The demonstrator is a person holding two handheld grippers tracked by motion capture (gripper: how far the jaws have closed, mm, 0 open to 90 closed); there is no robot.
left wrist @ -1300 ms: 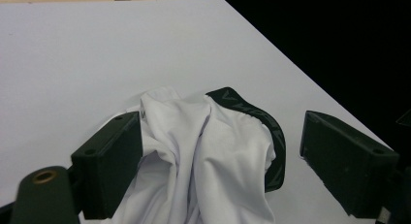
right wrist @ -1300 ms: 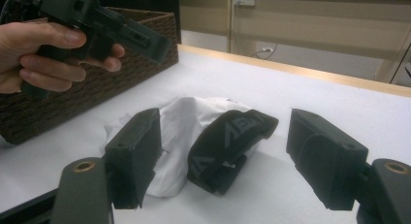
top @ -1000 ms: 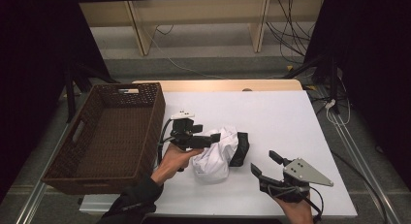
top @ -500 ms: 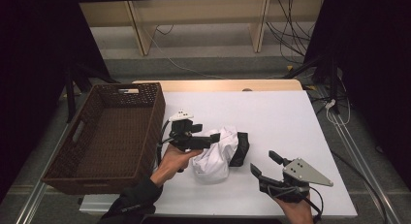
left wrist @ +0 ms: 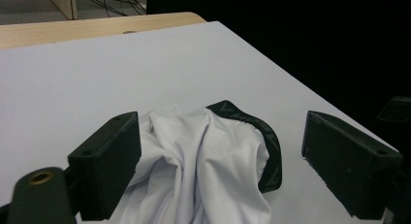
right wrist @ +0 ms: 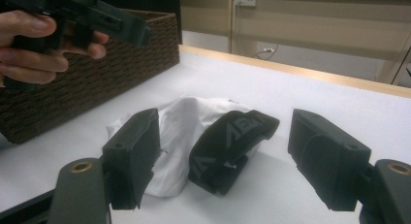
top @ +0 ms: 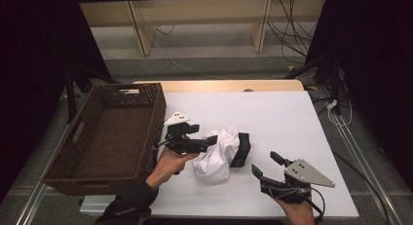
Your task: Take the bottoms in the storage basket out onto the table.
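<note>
Right gripper (top: 267, 167): nearest the person, at the near right of the white table (top: 292, 118). Jaws spread wide, holding nothing. In the right gripper view the jaws frame the garment from the side, without contact.

White garment (top: 216, 152): crumpled heap near the table's middle, just right of the left gripper. A black elastic band (top: 241, 149) with pale lettering wraps its right side; the right gripper view shows the band (right wrist: 232, 146) folded over the white cloth (right wrist: 179, 122). The garment lies flat on the table, not lifted.

Left gripper (top: 207, 144): held in the left hand (top: 168, 164), just above the heap's left edge. The left gripper view shows the jaws wide apart, straddling the white cloth (left wrist: 203, 161); the left pad sits against the fabric, the right pad is well clear of it. No grip yet.

Basket (top: 68, 174): brown wicker, at the table's left edge, just beside the left hand. Its inside is bare as far as I can see; nothing in it.

Judgement on progress: the work looks to be at the approach stage. The garment is not yet grasped, and moving it, most likely to the basket, remains entirely to be done. Left: closing on the cloth, lifting, carrying left, releasing.
</note>
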